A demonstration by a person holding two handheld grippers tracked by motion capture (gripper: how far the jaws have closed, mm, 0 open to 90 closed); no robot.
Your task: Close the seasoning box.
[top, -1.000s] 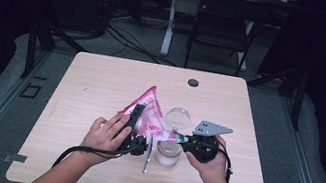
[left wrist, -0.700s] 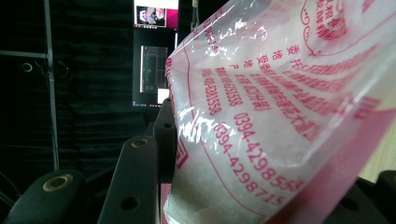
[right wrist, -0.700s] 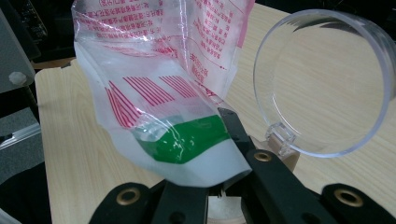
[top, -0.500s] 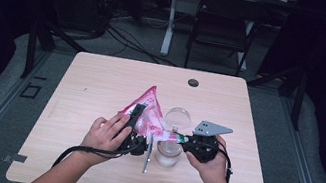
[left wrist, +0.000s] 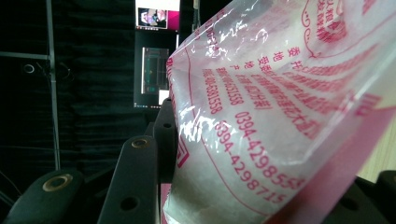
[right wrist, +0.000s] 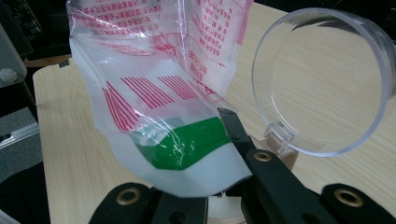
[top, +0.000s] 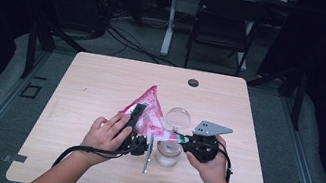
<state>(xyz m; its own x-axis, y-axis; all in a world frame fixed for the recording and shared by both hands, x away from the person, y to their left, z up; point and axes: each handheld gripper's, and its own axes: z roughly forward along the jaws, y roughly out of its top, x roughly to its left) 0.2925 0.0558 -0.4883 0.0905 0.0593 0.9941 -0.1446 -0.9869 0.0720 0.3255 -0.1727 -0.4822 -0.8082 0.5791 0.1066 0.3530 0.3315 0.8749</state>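
While both your tongs grip the pink bag [top: 149,114], L tongs [top: 136,132] on its body, R tongs [top: 177,138] clamped on its corner, it's tilted over the jar [top: 166,154] betw. them w/ lid [top: 178,118] flipped open; pouring not yet seen.

Both forearms enter from below and converge at mid-table. Left hand [top: 105,134] wraps the left gripper [top: 139,135], jaws angled up and away, part-closed on what they hold. Right hand [top: 209,163] carries the right gripper [top: 178,139], pointing leftward, jaws clamped together.
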